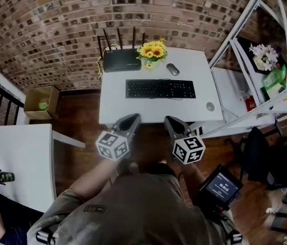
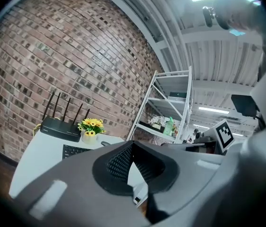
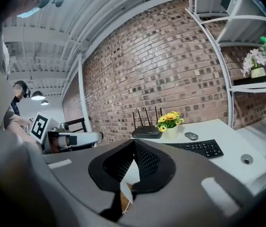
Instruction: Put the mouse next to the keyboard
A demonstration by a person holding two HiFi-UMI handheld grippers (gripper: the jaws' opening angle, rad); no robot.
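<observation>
jaws together: left gripper [image 2: 133, 144], right gripper [image 3: 133, 144]

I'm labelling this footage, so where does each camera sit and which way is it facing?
Head view: on the person's head, facing steeply down at the desk; left gripper, right gripper and torso show.
Left gripper view: on that gripper, facing the desk over its shut jaws.
Right gripper view: likewise, its shut jaws foremost.
All share the keyboard and router.
</observation>
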